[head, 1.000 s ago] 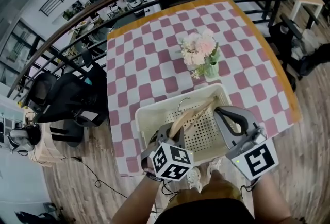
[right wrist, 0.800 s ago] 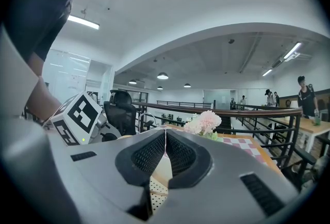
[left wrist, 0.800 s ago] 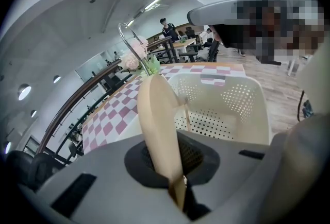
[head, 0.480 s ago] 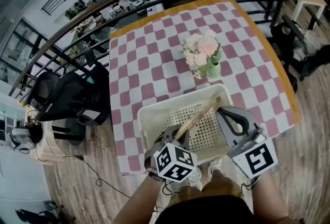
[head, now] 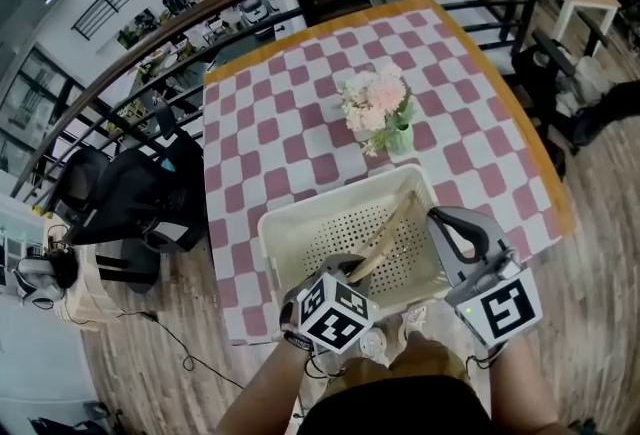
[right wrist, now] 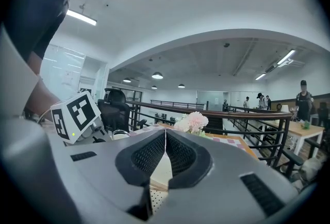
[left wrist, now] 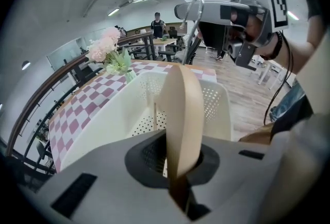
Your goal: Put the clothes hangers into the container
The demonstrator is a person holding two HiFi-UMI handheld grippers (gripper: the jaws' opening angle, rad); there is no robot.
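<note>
A wooden clothes hanger (head: 385, 235) slants down into the white perforated container (head: 330, 196), which stands at the near edge of the checkered table. My left gripper (head: 349, 269) is shut on the hanger's near end, just above the container's near wall and pointing steeply down. In the left gripper view the hanger (left wrist: 181, 109) rises from between the closed jaws over the container (left wrist: 103, 120). My right gripper (head: 443, 219) hovers at the container's right near corner. Its jaws (right wrist: 165, 134) are shut with nothing between them. No other hanger shows in the container.
A green vase of pink flowers (head: 376, 108) stands on the red-and-white checkered cloth (head: 280, 123) just beyond the container. A curved railing (head: 200, 8) runs past the table's far side. Black office chairs (head: 130, 198) stand to the left.
My left gripper has tipped further down and pushed forward, lowering the hanger deeper into the container. The right gripper has stayed where it was.
</note>
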